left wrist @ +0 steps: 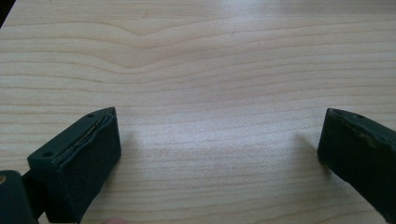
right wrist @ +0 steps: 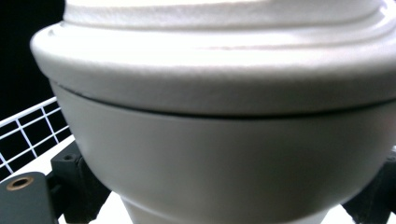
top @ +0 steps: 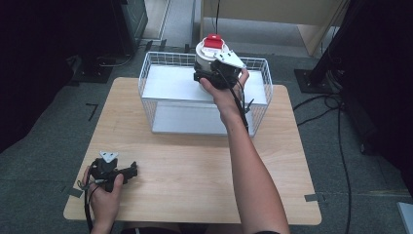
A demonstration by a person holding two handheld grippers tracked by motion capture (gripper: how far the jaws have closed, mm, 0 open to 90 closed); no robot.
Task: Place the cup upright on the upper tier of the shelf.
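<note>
Care suits this step: right tool (top: 208,74) pinching the white lidded pot (top: 210,52) should lower it level inside the wire basket (top: 155,87); left tool (top: 127,171) spread.

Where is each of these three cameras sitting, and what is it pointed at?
High view: above the person's side, facing forward and down on the wooden table and white wire basket; both forearms show.
Left gripper view: on the left gripper, facing bare tabletop; fingers spread apart.
Right gripper view: on the right gripper, close against a white lidded container.
Shared: the container and basket wire appear in the high and right gripper views.
</note>
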